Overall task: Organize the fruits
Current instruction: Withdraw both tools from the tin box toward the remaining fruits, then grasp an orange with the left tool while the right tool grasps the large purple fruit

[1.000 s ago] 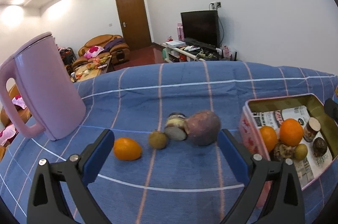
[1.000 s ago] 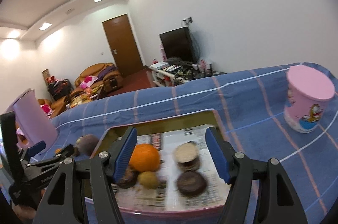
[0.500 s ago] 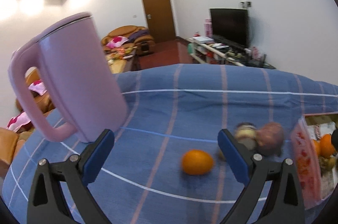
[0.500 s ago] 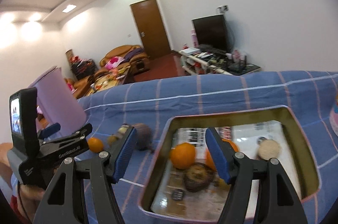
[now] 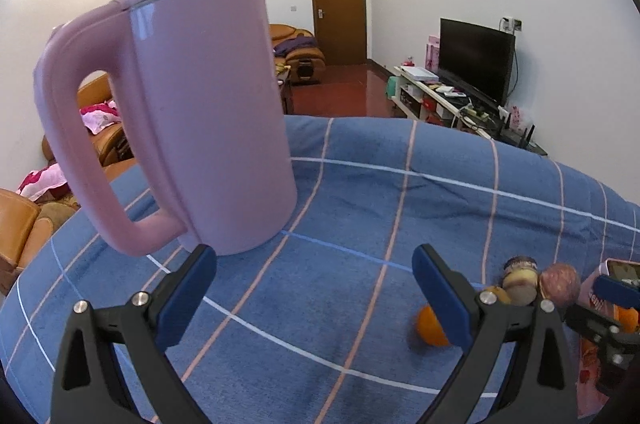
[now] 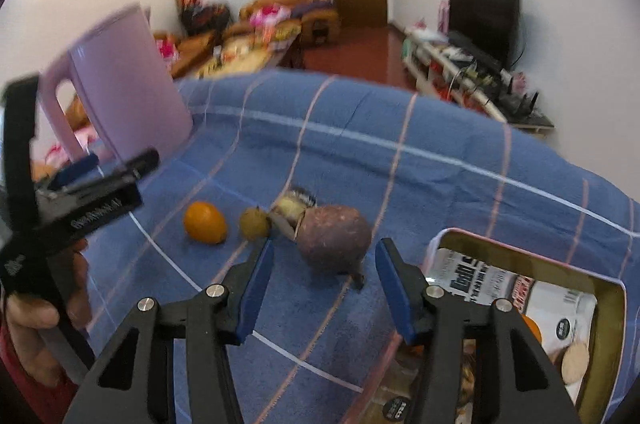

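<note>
Left wrist view
Left gripper (image 5: 314, 282): low centre of the frame, jaws spread wide, nothing between them but bare blue checked cloth (image 5: 360, 208).
Kettle (image 5: 172, 112): pink, upright, filling the upper left, just beyond the left finger.
Loose fruit: an orange (image 5: 430, 324) sits at lower right, partly hidden behind the right finger; past it a small cluster with a purple-brown fruit (image 5: 559, 282) near the right edge.
Tin (image 5: 596, 288): only a pink sliver shows at the far right edge.

Right wrist view
Right gripper (image 6: 324, 284): low centre, jaws apart and empty, pointed at the purple-brown fruit (image 6: 334, 238), which lies just ahead of the fingertips on the cloth.
Neighbours: a cut, pale-fleshed piece (image 6: 292, 212) touches the purple-brown fruit on its upper left; a small yellow-green fruit (image 6: 254, 228) is just beside that; the orange (image 6: 205, 223) lies further left.
Tin (image 6: 600, 280): lower right, lined with printed paper, already holding some fruit.
Left gripper (image 6: 76, 180): at the left edge, in the person's hand (image 6: 40, 312).

Step in hand
Judgement: picking the purple-brown fruit for the tin.
Doing it well: centre the fingers across its widest part, keep the left finger clear of the cut piece, close gently since the fruit is round and may roll, then lift clear of the tin's rim before moving across.
</note>
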Available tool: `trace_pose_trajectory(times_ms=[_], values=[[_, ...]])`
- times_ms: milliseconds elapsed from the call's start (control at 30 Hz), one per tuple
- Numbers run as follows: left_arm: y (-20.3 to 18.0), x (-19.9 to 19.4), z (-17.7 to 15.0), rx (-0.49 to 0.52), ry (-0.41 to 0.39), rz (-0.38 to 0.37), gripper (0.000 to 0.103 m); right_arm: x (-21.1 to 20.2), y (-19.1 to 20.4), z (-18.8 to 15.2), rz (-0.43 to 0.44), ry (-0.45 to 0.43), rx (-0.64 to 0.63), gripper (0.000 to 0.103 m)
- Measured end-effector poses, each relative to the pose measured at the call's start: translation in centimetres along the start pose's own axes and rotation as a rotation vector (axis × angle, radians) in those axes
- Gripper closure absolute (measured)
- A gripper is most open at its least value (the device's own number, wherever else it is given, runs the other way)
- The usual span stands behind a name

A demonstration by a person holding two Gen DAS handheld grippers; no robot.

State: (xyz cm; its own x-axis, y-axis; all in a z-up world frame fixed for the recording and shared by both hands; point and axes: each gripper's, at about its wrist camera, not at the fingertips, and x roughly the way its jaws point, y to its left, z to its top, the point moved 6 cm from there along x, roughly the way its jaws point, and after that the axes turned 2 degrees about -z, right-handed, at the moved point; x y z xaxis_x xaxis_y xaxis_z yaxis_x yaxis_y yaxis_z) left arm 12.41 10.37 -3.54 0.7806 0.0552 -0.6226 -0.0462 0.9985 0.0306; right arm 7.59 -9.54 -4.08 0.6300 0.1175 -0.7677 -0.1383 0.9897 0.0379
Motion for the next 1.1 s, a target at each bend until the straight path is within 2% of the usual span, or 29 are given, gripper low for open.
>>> trace_pose_trajectory(times_ms=[167,433,600,667,767,833,933,1000,1100], values=[[-0.6,0.1,0.0,0.023,0.012,-0.004,0.003,1.5,0.1,0.0,-0.038,0.059,-0.038,0.048],[0.0,0.5,-0.1,0.002,0.038,-0.002,0.003,3.4,1.2,-0.2,-0.202,0.174,-0.216,0.048],[-0.3,0.5,-0.1,0.022,0.044,0.003,0.003,2.9,1.0,-0.4,-0.216,0.168,-0.221,0.051],[-0.5,0.4,-0.1,0.023,0.040,-0.006,0.003,1.8,1.0,-0.2,-0.202,0.115,-0.184,0.051],[-1.1,0.3,-0.2,0.027,0.038,-0.040,0.003,-1.9,0.5,-0.2,-0.142,-0.018,-0.070,0.051],[-2.0,0.4,-0.5,0.039,0.048,-0.068,0.003,-4.7,-0.1,-0.8,-0.072,-0.110,0.044,0.050],[-3.8,1.0,-1.4,0.060,0.086,-0.134,0.008,-7.7,-0.4,-2.6,0.015,-0.194,0.147,0.050],[-4.9,1.4,-2.0,0.079,0.124,-0.179,0.016,-8.9,-0.3,-3.9,0.028,-0.230,0.181,0.050],[-5.7,2.0,-2.7,0.098,0.150,-0.184,0.017,-10.4,-0.1,-5.7,0.001,-0.289,0.207,0.050]])
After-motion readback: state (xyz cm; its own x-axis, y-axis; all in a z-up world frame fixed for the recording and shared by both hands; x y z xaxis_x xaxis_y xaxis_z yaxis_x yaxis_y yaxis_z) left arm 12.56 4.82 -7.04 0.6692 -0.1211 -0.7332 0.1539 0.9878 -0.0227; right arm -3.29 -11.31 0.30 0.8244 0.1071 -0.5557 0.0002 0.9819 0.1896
